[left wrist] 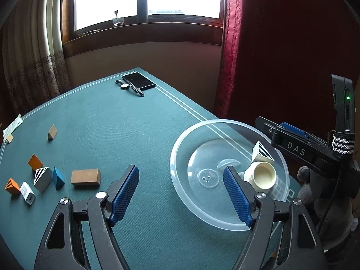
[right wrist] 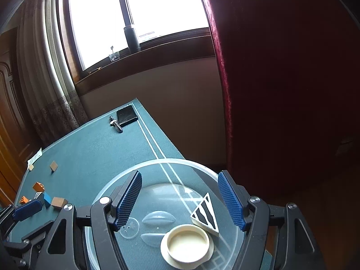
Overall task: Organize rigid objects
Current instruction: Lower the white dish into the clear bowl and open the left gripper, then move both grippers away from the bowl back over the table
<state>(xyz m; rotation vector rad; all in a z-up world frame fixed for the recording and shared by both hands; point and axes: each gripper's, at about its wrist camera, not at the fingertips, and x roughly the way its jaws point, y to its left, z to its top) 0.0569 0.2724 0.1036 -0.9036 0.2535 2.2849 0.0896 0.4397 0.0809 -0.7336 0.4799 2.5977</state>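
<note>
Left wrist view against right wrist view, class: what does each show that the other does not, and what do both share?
Only the left wrist view shows the small white charger block and the right gripper's black body marked DAS.

Only the right wrist view shows the brown wooden door at far left.

Both show the clear plastic bowl, the cream round cup, the striped white wedge, the black phone and the blue wedge.

Bare mat (left wrist: 126, 121) mid-table (blocks (left wrist: 85, 176) crowd left).
</note>
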